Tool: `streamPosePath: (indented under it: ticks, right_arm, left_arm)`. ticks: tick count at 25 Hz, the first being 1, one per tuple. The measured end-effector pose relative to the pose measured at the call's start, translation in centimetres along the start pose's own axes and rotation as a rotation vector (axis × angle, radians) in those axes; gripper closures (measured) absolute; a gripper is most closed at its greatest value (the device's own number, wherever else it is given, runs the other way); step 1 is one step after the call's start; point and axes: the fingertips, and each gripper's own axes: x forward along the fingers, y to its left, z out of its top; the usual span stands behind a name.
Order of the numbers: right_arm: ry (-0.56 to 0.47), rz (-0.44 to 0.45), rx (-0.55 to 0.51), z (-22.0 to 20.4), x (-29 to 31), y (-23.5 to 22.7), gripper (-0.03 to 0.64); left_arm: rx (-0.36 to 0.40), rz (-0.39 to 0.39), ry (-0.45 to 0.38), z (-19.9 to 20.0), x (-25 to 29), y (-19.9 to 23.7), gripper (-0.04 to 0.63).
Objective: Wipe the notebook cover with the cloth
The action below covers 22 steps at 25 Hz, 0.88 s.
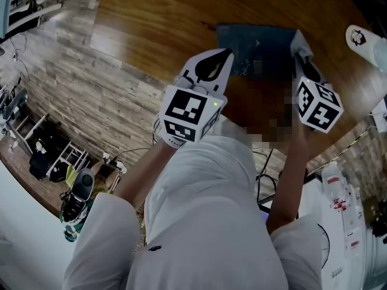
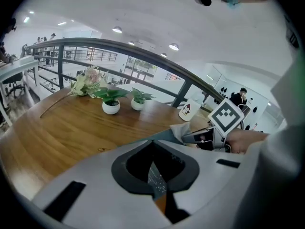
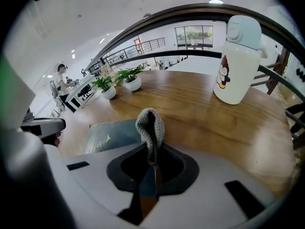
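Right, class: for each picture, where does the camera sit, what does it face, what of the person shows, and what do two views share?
Head view: on the head, facing down at the notebook; left gripper, right gripper and forearms show.
Left gripper view: on that gripper, facing potted plants; its jaws and the right gripper show.
Right gripper view: on that gripper, facing the bottle; its jaws pinch the cloth.
Shared: the notebook, everywhere.

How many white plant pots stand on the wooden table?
2. Both stand side by side near the table's far edge: the left pot and the right pot. Others may be hidden.
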Motion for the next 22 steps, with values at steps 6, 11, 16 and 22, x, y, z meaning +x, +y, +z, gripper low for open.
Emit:
streamPosePath:
  ticks: [6,11,16,22]
  right_arm:
    - [-0.081,-0.049,-0.041,0.4,-1.5,0.1,0.578]
    - [-0.137,-0.001,-0.126,0.4,-2.7,3.4,0.578]
    - [-0.122,0.047,-0.093,-1.3,-2.7,6.4,0.578]
    - [-0.109,0.103,-0.091,-2.7,-2.8,10.2,0.578]
  left_arm:
    - [0.013,-0.012,-0.002,-0.4,-0.5,0.0,0.575]
    - [0.013,-0.013,0.004,-1.3,-1.6,0.0,0.575]
    - [0.011,-0.004,-0.014,-1.5,-3.4,0.7,0.576]
    - [-0.022,0.009,-0.024,-2.7,-5.2,2.0,0.576]
